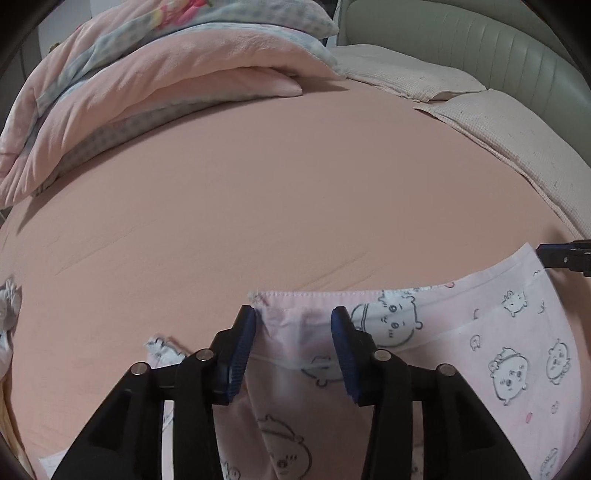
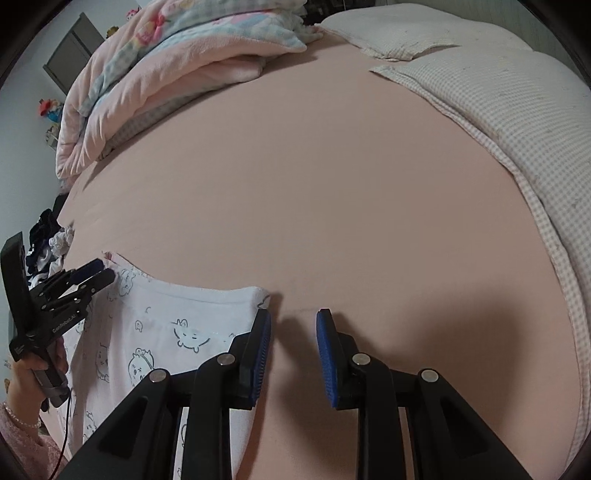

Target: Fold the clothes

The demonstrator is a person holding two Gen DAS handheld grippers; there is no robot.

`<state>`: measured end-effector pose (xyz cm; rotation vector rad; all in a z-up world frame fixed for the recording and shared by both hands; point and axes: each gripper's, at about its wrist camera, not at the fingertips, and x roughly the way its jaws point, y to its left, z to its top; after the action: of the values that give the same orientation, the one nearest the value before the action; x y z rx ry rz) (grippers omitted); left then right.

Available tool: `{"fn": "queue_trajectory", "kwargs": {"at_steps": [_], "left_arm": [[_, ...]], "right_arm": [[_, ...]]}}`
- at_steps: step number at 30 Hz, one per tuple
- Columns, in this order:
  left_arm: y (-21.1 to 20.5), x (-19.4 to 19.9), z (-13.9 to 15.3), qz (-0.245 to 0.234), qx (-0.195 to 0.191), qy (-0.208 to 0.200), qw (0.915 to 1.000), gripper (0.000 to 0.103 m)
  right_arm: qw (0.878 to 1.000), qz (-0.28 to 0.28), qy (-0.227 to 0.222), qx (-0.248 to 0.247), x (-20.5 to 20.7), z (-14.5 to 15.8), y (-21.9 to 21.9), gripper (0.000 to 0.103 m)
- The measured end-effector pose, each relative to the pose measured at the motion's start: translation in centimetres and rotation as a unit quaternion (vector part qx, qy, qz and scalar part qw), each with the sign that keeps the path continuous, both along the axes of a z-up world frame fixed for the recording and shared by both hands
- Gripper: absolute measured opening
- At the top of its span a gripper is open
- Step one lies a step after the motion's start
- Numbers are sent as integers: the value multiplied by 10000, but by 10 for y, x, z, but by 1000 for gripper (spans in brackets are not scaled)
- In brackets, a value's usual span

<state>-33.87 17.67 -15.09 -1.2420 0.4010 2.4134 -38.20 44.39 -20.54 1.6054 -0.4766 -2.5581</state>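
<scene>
- Writing: one label, "GenRobot.AI" [image 2: 63, 325], in white on the black body of the left gripper [image 1: 293, 314]. It can be read only in the right wrist view. No other text is legible.
- Garment [image 1: 480, 332]: one, pale pink with outlined cartoon animals. It lies on the pink bed sheet [image 1: 258, 184] at the near edge of the bed, hem turned toward the pillows.
- Grippers: two, black with blue pads.
- Left gripper: it is at the garment's left hem corner. In its own view the jaws stand apart with the hem between them and the pads not pressing. Seen sideways from the right wrist, its fingers look closer together.
- Right gripper [image 2: 294, 315]: released, with only bare sheet between the jaws. It is just beside the garment's right corner, and its left pad is at the cloth's edge.
- Pillows: two, cream with a fine check [image 2: 498, 110] [image 2: 399, 33]. They lie well beyond the garment, to the right.
- Quilt [image 1: 147, 85]: one, folded, pink with blue printed panels. It lies well beyond the garment, to the left.
- Left wrist view only: a ribbed padded headboard [image 1: 461, 40] beyond the pillows.
- Right wrist view only, all left of the garment:
  - one hand [image 2: 22, 376] holding the left gripper's handle
  - a bead bracelet [image 2: 22, 419]
  - a fuzzy pink sleeve [image 2: 22, 450]
  - a heap of dark and white clothes [image 2: 48, 236] off the garment's left corner
  - small toys [image 2: 50, 110] by the wall
</scene>
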Motion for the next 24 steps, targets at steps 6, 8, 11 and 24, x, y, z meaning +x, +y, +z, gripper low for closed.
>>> {"fn": "queue_trajectory", "kwargs": {"at_steps": [6,8,11,24], "left_arm": [[-4,4,17,69,3,455,9989,2],[-7,5,24,104,3,552,9984,2],[-13,1,24,204,-19,546,9983,2],[-23,-23,-2,291,145,-242,9992,33]], "right_arm": [[9999,-89,74,-51,4,7,8,25],[9997,-159,117,-108,5,10,12,26],[9995,-224,166,-160,8,14,17,33],[9986,394,324,148,6,-4,-29,31]]}}
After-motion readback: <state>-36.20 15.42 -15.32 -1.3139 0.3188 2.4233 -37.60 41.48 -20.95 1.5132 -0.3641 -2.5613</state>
